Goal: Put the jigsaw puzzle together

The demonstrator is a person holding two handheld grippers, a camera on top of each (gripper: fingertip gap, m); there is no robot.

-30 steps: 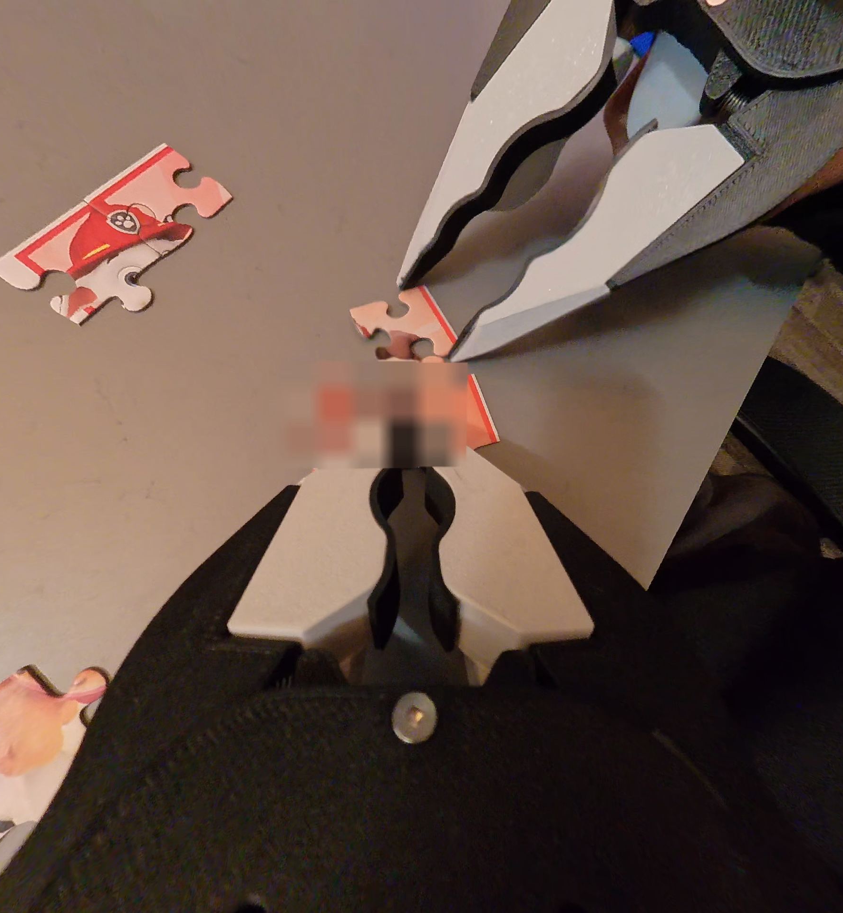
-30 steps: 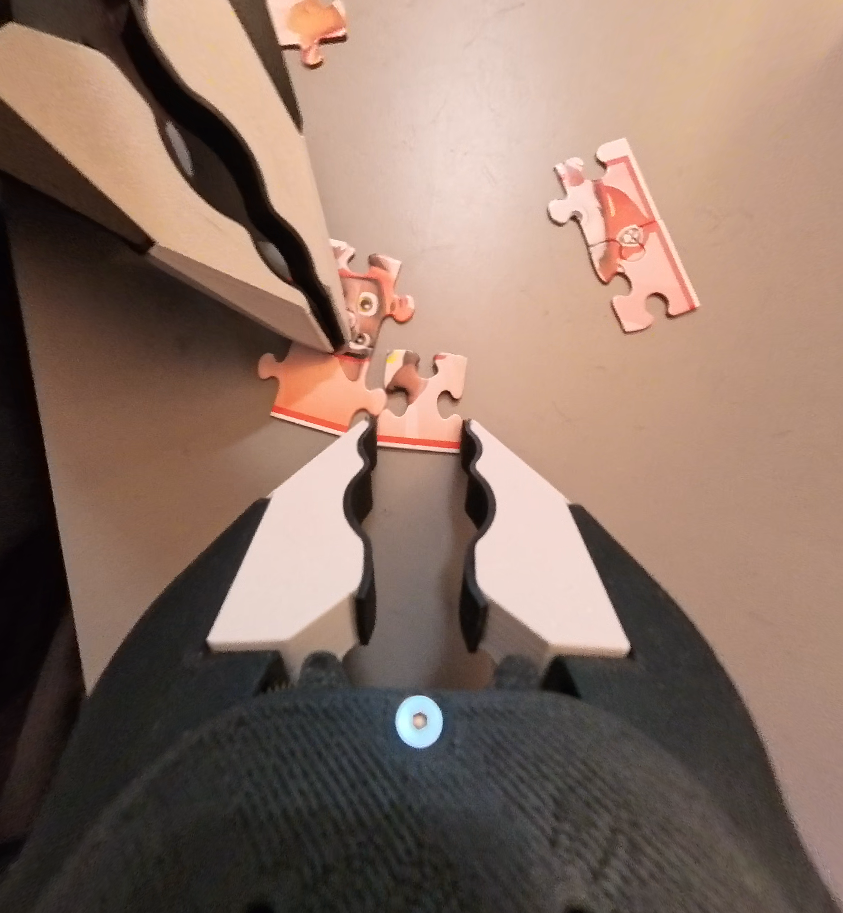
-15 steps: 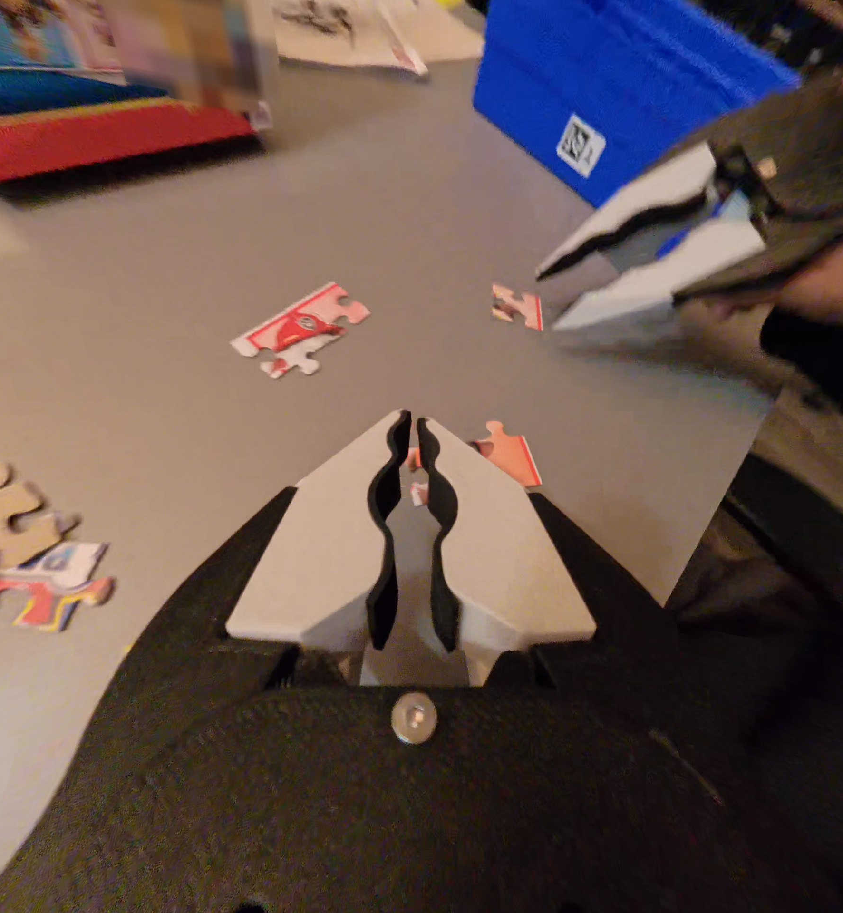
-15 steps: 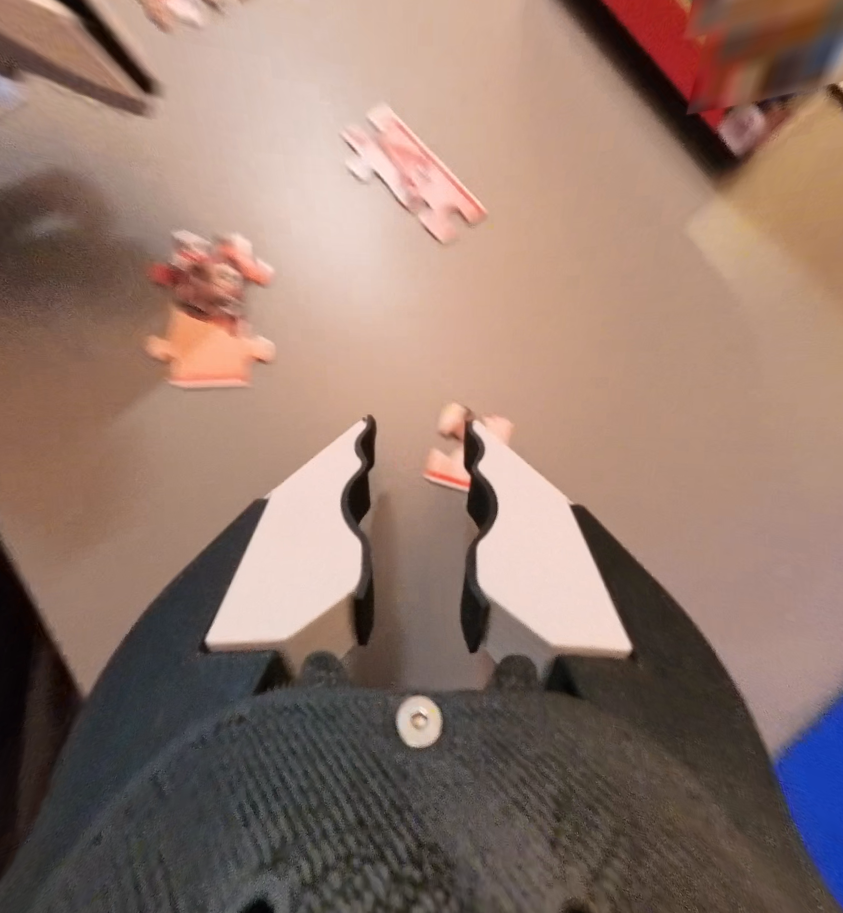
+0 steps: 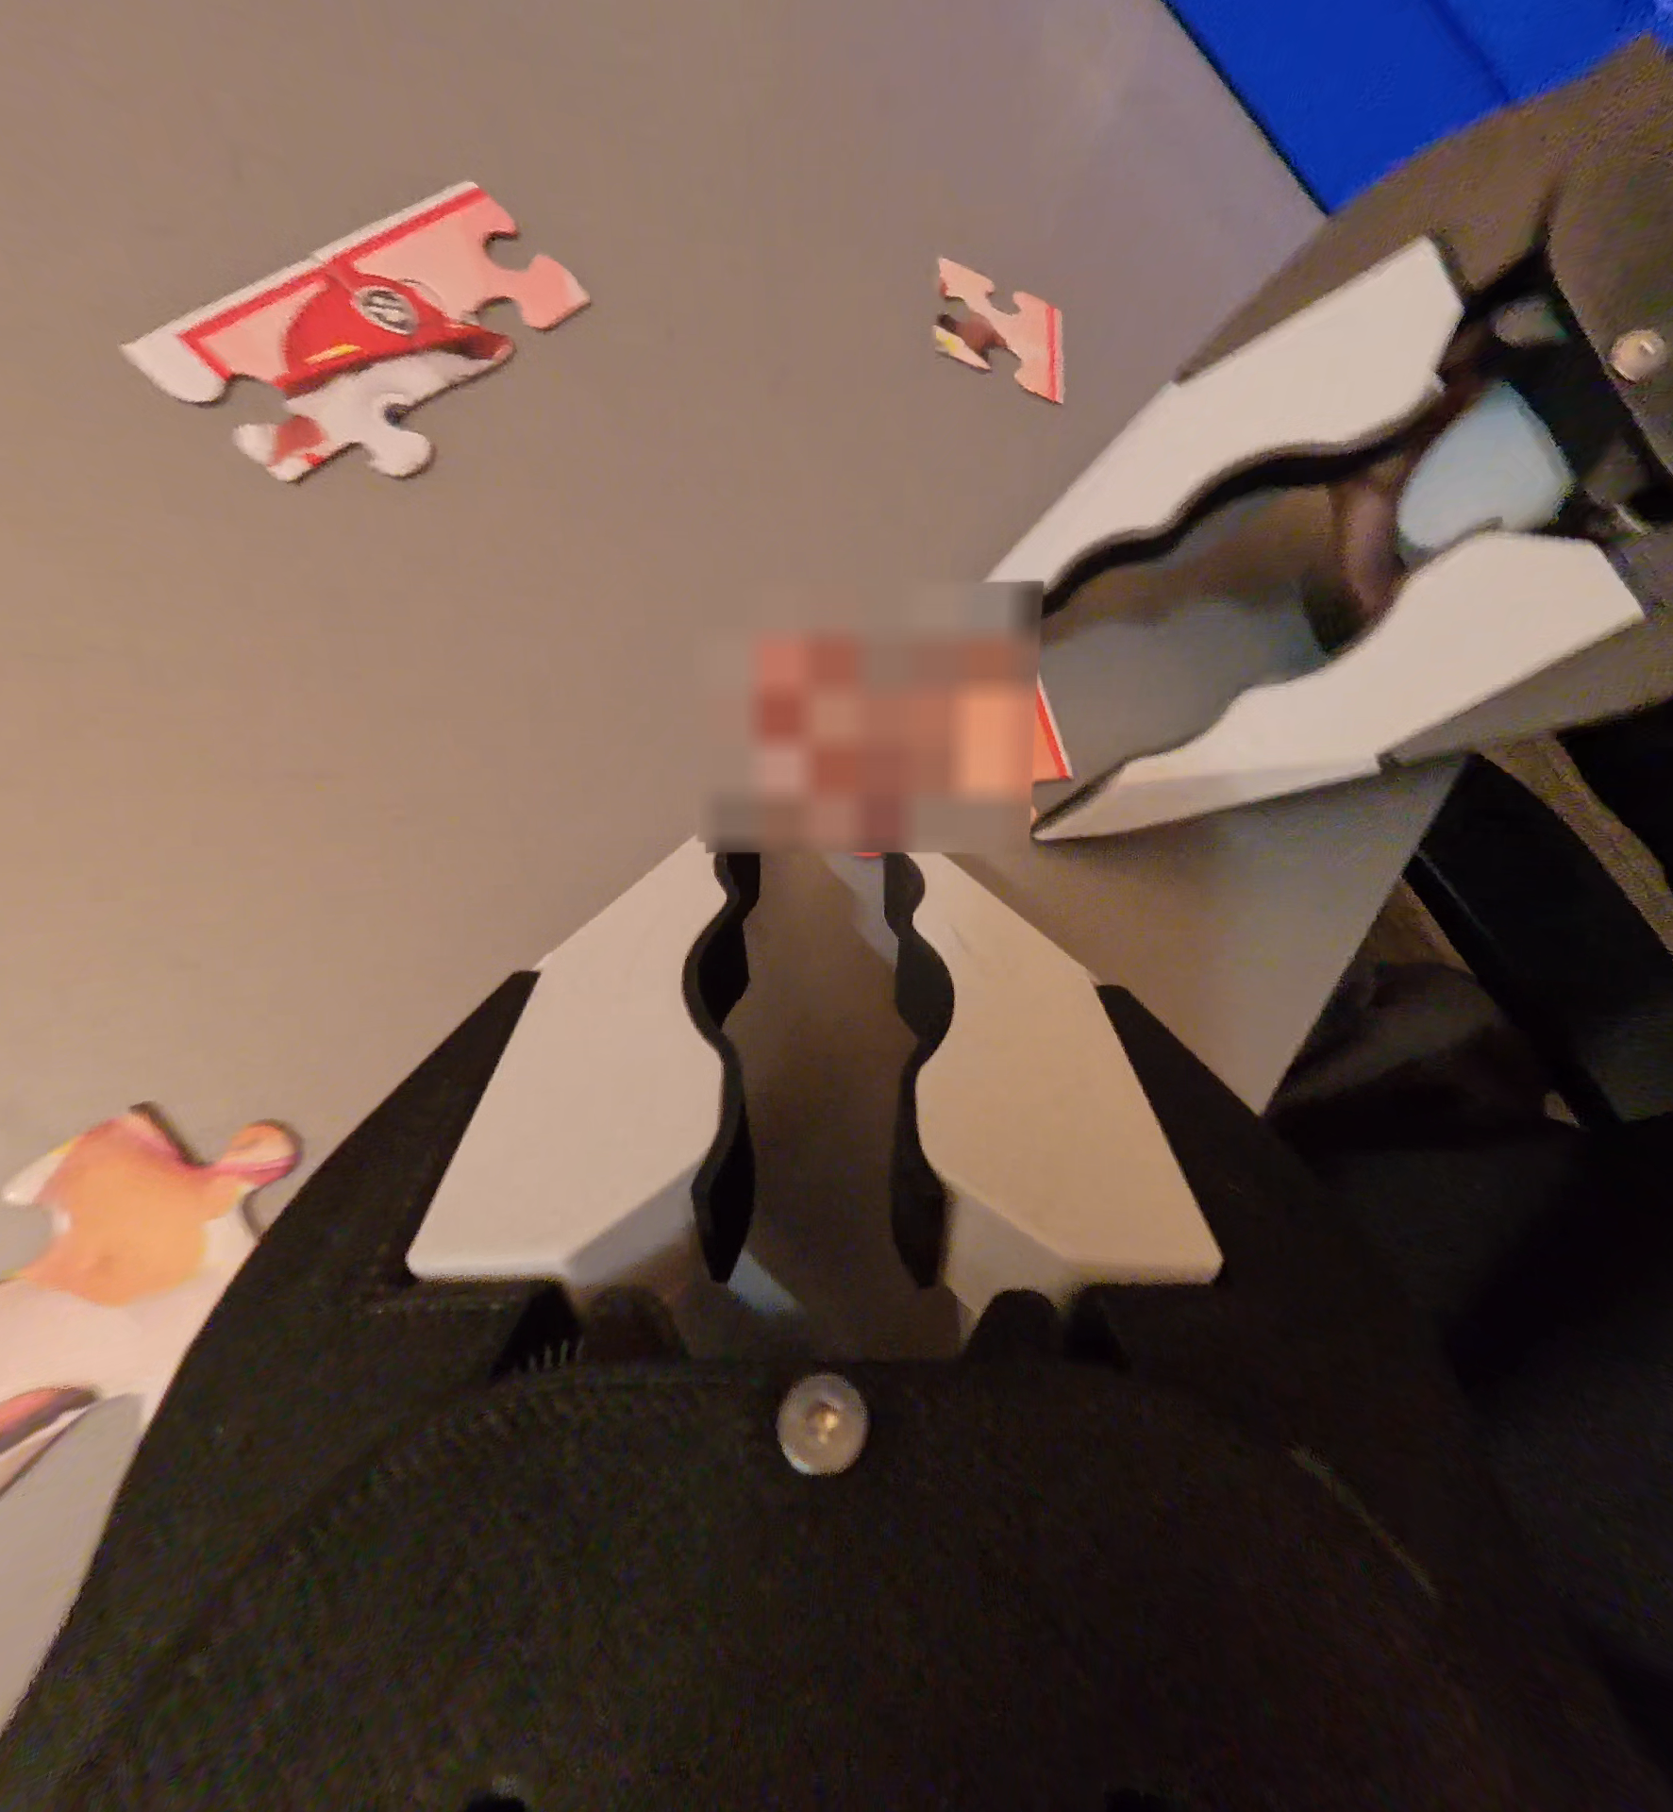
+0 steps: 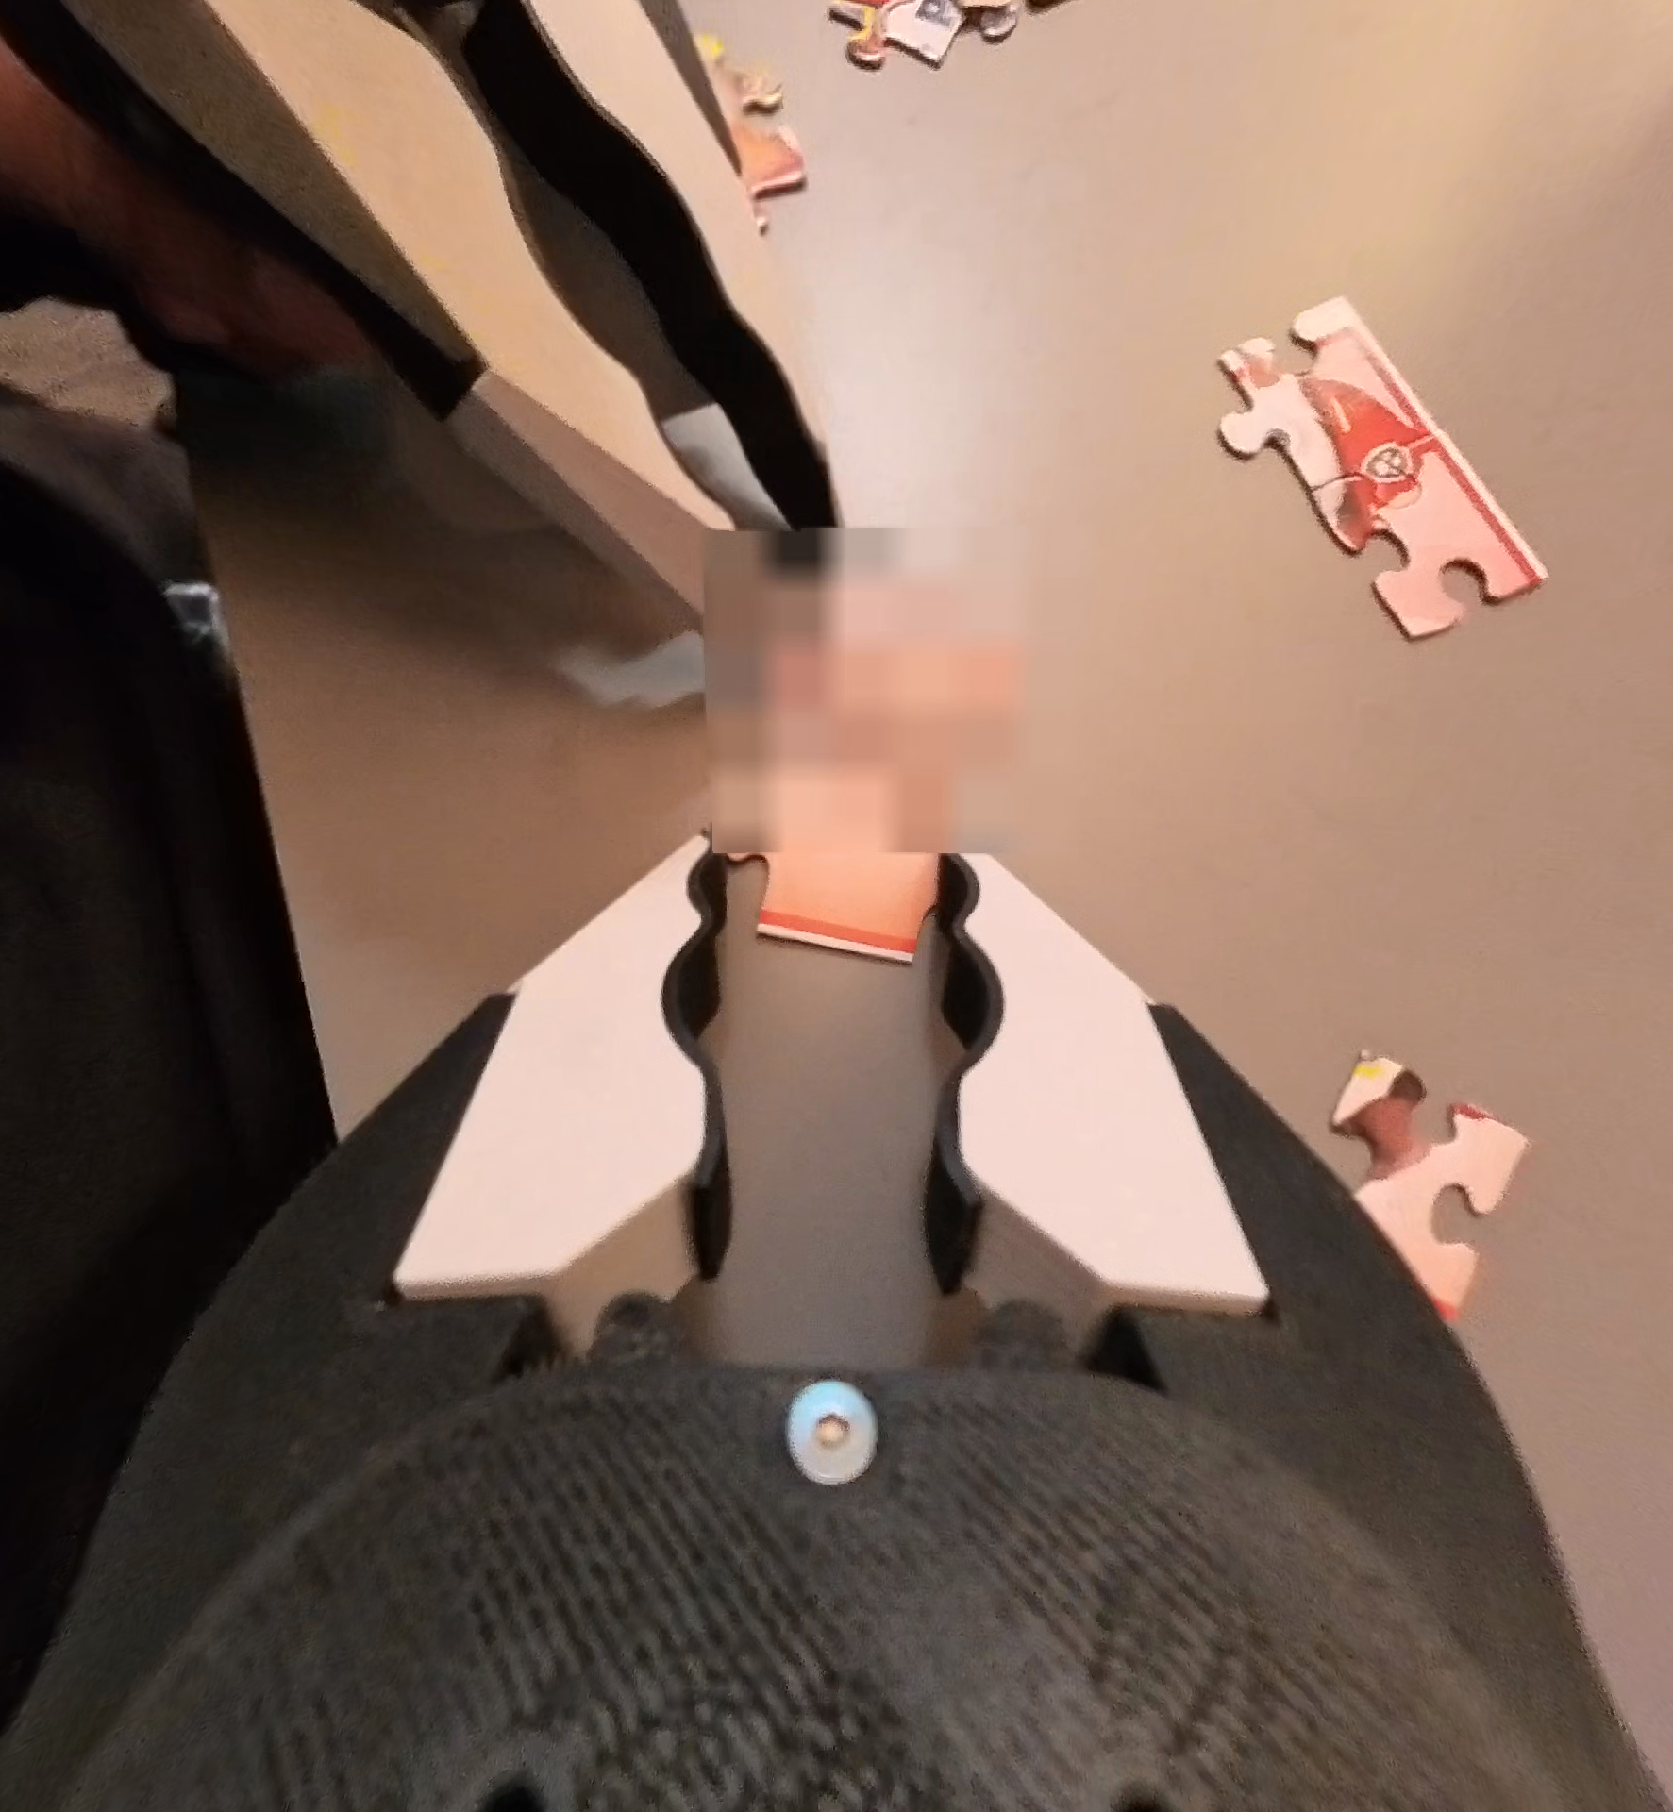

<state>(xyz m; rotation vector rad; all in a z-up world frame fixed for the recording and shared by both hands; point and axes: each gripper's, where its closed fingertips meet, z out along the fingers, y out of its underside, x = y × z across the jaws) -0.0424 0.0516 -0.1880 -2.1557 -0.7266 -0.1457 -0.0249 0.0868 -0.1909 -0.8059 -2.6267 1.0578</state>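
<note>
Both claws stand open over the grey desk (image 5: 224, 735): the right claw (image 6: 832, 868) straddles an orange puzzle piece (image 6: 842, 907), while the left claw (image 5: 817, 868) sits just beside it. A joined red-hat pair (image 5: 352, 324) lies far left, a single piece (image 5: 1004, 324) far right.

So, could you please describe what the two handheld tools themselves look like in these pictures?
Both match: the left tool and right tool each have two pale grey wedge-shaped fingers lined with wavy black pads, set in a textured black body with a silver screw at its centre. No cables or sleeves show.
</note>
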